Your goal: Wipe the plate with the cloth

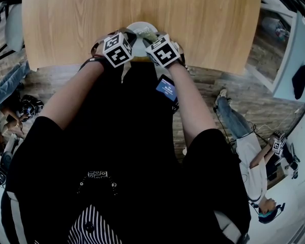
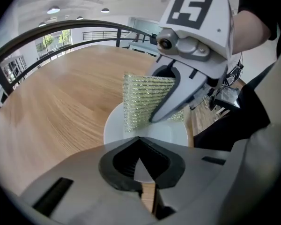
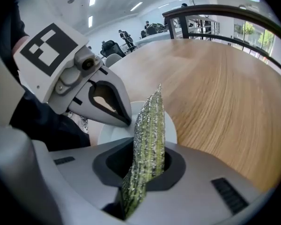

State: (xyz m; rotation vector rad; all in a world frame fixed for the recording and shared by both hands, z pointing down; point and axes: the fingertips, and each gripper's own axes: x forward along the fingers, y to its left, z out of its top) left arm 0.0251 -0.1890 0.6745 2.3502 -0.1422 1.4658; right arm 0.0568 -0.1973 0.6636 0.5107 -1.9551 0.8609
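One cloth (image 3: 148, 125) in right gripper (image 3: 139, 170), plate (image 2: 171, 134) in left gripper (image 2: 140, 167)

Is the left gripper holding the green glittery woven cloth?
No, the green glittery woven cloth is pinched between the jaws of the right gripper, over the round white plate.
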